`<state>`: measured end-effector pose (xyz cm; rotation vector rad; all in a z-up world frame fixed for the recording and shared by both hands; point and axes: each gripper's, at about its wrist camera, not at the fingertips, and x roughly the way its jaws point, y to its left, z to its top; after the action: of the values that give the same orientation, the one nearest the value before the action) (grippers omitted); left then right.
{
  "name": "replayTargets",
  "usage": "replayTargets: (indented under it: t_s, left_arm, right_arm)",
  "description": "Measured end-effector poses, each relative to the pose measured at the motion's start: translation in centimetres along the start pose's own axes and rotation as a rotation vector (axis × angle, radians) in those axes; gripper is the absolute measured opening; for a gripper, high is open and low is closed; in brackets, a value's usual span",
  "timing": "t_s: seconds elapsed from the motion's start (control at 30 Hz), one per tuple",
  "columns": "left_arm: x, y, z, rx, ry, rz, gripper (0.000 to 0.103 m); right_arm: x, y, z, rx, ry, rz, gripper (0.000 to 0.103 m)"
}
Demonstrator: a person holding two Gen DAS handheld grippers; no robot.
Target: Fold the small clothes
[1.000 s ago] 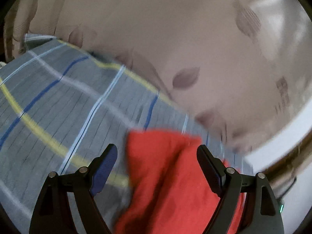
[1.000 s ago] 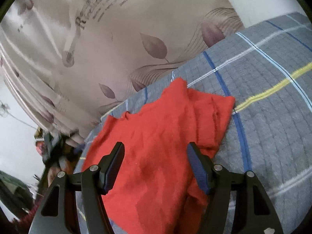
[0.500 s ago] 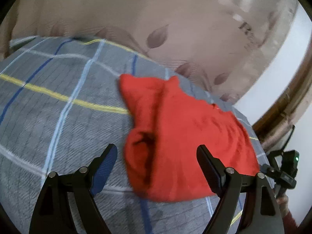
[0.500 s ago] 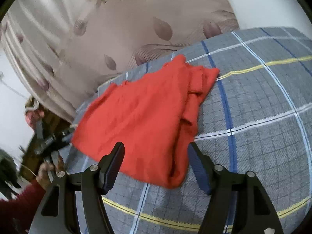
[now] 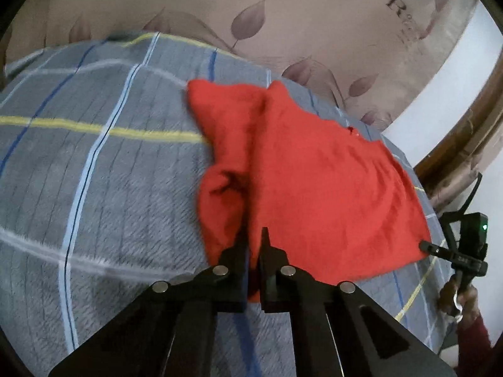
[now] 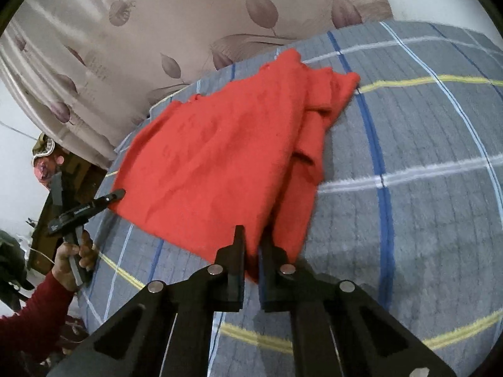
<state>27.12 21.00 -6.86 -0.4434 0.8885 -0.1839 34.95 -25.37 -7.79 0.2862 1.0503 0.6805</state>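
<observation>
A small red knit garment [image 5: 314,182] lies spread on a grey plaid bedspread [image 5: 94,163], with a bunched sleeve along one side. My left gripper [image 5: 254,238] is shut on the near edge of the garment. In the right wrist view the same garment [image 6: 220,157] lies flat, and my right gripper [image 6: 251,238] is shut on its near edge. Each wrist view also shows the other gripper's tip at the garment's far corner, at the right edge of the left view [image 5: 424,245] and at the left edge of the right view [image 6: 118,193].
A beige curtain with leaf print [image 5: 283,25] hangs behind the bed. A brown wooden frame [image 5: 471,132] and white wall lie past the bed's edge. The person's hand in a red sleeve [image 6: 69,257] holds the left gripper's handle.
Both grippers went from open to shut on the near edge of the red garment. The garment now lies more spread out.
</observation>
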Motion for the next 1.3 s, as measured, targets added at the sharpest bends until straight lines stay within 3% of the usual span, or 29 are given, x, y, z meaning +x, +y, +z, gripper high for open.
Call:
replayTargets:
  t_s: [0.2, 0.33, 0.5, 0.57, 0.63, 0.67, 0.7, 0.77, 0.9, 0.97, 1.03, 1.07, 1.1, 1.23, 1.3]
  left_arm:
    - [-1.5, 0.2, -1.6, 0.007, 0.026, 0.013, 0.004]
    - [-2.0, 1.6, -1.5, -0.077, 0.004, -0.011, 0.004]
    - [-3.4, 0.0, -1.4, -0.035, -0.023, 0.069, 0.006]
    - [-4.3, -1.5, -0.7, 0.016, -0.073, 0.095, 0.009]
    - [-4.6, -3.1, 0.4, 0.076, -0.106, 0.109, 0.034]
    - [-4.4, -3.9, 1.3, 0.107, -0.120, 0.119, 0.059]
    - [-4.1, -4.4, 2.3, 0.126, -0.140, 0.121, 0.071]
    - [-2.7, -5.0, 4.4, 0.153, -0.160, 0.110, 0.073]
    - [2.2, -4.0, 8.3, 0.138, -0.064, 0.132, 0.073]
    - [4.9, -2.8, 9.6, 0.082, 0.015, 0.079, 0.068]
    - [6.5, -2.1, 10.1, 0.052, 0.052, 0.060, 0.035]
    - [7.0, -1.9, 10.3, 0.050, 0.057, 0.100, 0.011]
    - [7.1, -1.3, 10.6, 0.029, 0.034, 0.157, 0.008]
    - [5.3, 1.0, 10.2, -0.098, -0.080, 0.216, 0.008]
    - [4.9, 1.2, 9.5, -0.089, -0.107, 0.323, 0.008]
  right_arm:
    - [-0.6, -0.8, -0.8, -0.009, 0.055, -0.018, 0.004]
    - [-0.3, -0.9, -0.6, -0.004, 0.051, -0.002, 0.004]
    - [-0.9, -1.7, -0.5, 0.039, 0.012, 0.033, 0.009]
    - [-1.8, -1.7, -0.3, 0.041, -0.024, 0.012, 0.011]
    - [-2.8, -1.2, 0.2, 0.032, -0.080, -0.002, 0.013]
    - [-3.1, -1.0, 0.4, 0.027, -0.098, -0.003, 0.016]
    - [-3.2, -0.6, 0.8, 0.019, -0.119, -0.002, 0.023]
    - [-3.1, 0.1, 1.4, 0.005, -0.138, 0.009, 0.033]
    - [-1.9, 1.3, 2.0, -0.021, -0.137, 0.019, 0.035]
    - [-1.4, 1.8, 1.9, -0.044, -0.131, 0.012, 0.035]
    - [-0.9, 1.8, 1.7, -0.052, -0.121, 0.011, 0.037]
    - [-0.8, 1.7, 1.6, -0.051, -0.115, 0.009, 0.038]
    - [-0.6, 1.5, 1.5, -0.047, -0.112, 0.009, 0.038]
    - [-0.8, 0.4, 1.6, -0.017, -0.113, 0.014, 0.038]
    - [-1.2, 0.2, 1.9, -0.004, -0.132, 0.021, 0.038]
